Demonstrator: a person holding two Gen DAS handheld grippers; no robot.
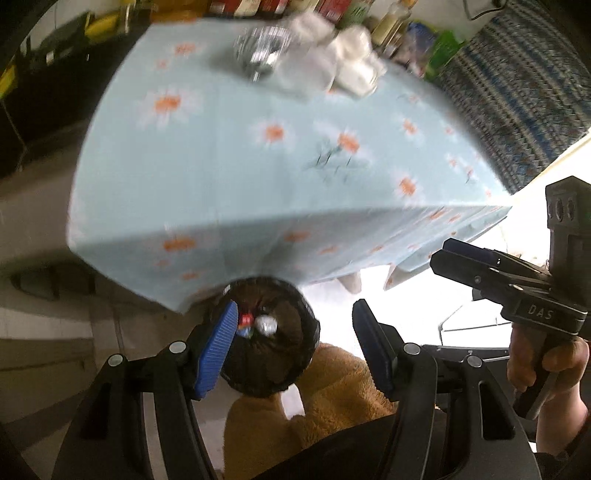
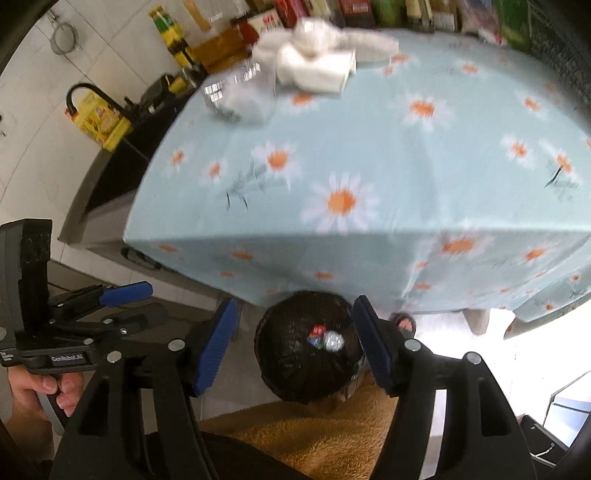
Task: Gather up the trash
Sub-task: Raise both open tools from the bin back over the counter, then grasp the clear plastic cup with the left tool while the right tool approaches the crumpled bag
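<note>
Sitting on the floor just in front of the table's near edge is a round bin lined with a black bag, and at its bottom lie a few bits of trash: a crumpled silvery ball beside something small in red and blue. In the left wrist view the same bin shows partly behind one blue pad.

Both claws hang above it, pointing steeply down. The left claw stands about half open with nothing between its ridged blue pads. The right claw is likewise parted and empty; the bin shows through its gap. Each tool is gripped by a person's hand, the right hand showing in the left camera and the left hand in the right camera.

Below the bin's near side is a fuzzy mustard-yellow fabric; I cannot tell what it belongs to.

The table wears a pale blue cloth printed with white and orange daisies, draping over the front edge. Toward its far side rests a clear glass dish, blurred, and just beside it a heap of crumpled white paper or tissue. Behind these, along the back, stands a row of bottles and packets, too blurred to identify. To the left a yellow packet sits on a dark counter.
</note>
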